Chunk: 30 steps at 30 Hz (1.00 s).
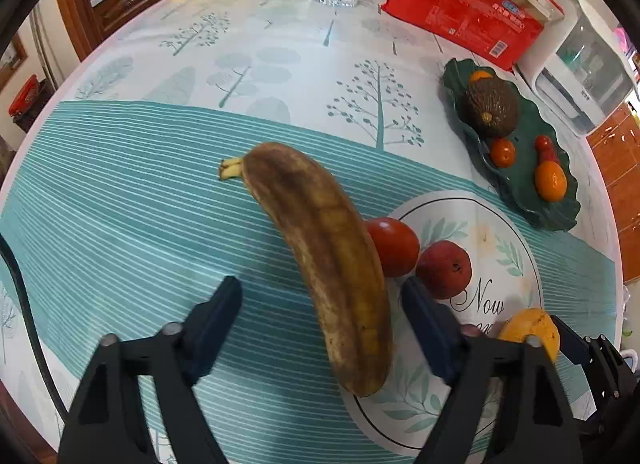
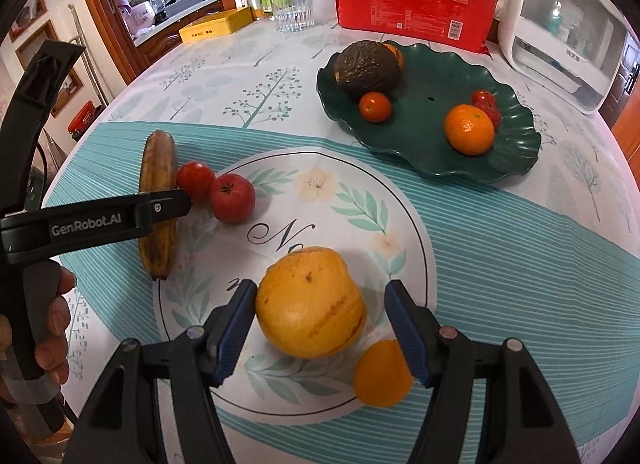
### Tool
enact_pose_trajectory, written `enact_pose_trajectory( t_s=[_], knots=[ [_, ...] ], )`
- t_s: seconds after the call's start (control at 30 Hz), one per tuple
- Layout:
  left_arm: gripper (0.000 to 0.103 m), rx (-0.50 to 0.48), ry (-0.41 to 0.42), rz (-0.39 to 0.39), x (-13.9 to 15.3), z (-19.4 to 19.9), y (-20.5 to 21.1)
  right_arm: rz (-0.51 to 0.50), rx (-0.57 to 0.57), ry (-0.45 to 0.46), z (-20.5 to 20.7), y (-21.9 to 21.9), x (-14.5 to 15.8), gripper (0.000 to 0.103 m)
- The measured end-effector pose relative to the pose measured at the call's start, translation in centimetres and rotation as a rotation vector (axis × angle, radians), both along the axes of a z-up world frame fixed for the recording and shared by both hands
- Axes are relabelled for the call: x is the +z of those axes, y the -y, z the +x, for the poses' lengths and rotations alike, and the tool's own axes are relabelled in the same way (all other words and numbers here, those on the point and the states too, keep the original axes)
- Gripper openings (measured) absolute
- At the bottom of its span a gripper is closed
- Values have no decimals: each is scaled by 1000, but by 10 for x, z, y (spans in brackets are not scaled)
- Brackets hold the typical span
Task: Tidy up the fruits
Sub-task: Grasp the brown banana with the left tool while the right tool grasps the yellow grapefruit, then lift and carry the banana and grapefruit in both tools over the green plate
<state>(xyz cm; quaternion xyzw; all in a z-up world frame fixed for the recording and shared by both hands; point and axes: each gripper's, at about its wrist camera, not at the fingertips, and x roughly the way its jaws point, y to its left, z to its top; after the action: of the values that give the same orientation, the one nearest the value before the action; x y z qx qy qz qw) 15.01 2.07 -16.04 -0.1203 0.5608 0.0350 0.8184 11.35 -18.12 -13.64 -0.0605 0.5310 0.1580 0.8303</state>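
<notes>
Straddling curved, brown-mottled banana (image 1: 320, 256)

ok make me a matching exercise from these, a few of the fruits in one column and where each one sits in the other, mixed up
Things:
1. banana
2. avocado
3. yellow melon
4. two red tomatoes

Places:
A. on the green plate
B. between the right gripper jaws, on the tablecloth
C. between the left gripper jaws, on the tablecloth
D. on the tablecloth, right beside the banana

Pairs: 1-C, 2-A, 3-B, 4-D
</notes>
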Motion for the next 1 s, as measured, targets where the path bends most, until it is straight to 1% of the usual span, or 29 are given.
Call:
enact_pose_trajectory(
  t_s=[0.03, 0.07, 0.17, 0.3, 0.37, 0.4, 0.43, 0.47, 0.5, 0.53, 0.63, 0.77, 1.0],
  knots=[
    [69, -4, -10, 4, -2, 2, 1, -3, 1, 1, 0, 0, 0, 66],
    [67, -6, -11, 16, -3, 3, 2, -7, 3, 3, 0, -1, 0, 66],
    [66, -26, -14, 48, -4, 5, 7, -18, 9, 9, 0, -3, -1, 66],
    [66, -24, -28, 75, -5, 11, 13, -35, 17, 19, 0, -6, -2, 66],
    [64, -21, -25, 75, -5, 12, 12, -40, 22, 21, 0, -7, -3, 66],
    [61, -24, -22, 70, -5, 12, 12, -42, 24, 23, 0, -8, -3, 63],
    [50, -32, -17, 70, -4, 11, 11, -39, 31, 22, 0, -8, -3, 60],
    [36, -43, -14, 76, -3, 11, 12, -35, 37, 19, 0, -9, -3, 54],
    [35, -48, -20, 91, -3, 11, 11, -39, 40, 21, -1, -10, -3, 54],
    [33, -50, -19, 87, -2, 10, 10, -42, 41, 23, -1, -10, -3, 54],
    [32, -42, -24, 40, -2, 7, 0, -45, 41, 26, -3, -10, -3, 53],
    [32, -46, -24, 9, -1, -6, -10, -37, 32, 19, -5, -9, -3, 53],
    [32, -77, -17, 17, 5, -34, -13, -21, 5, 14, -9, -3, 0, 52]
  ],
)
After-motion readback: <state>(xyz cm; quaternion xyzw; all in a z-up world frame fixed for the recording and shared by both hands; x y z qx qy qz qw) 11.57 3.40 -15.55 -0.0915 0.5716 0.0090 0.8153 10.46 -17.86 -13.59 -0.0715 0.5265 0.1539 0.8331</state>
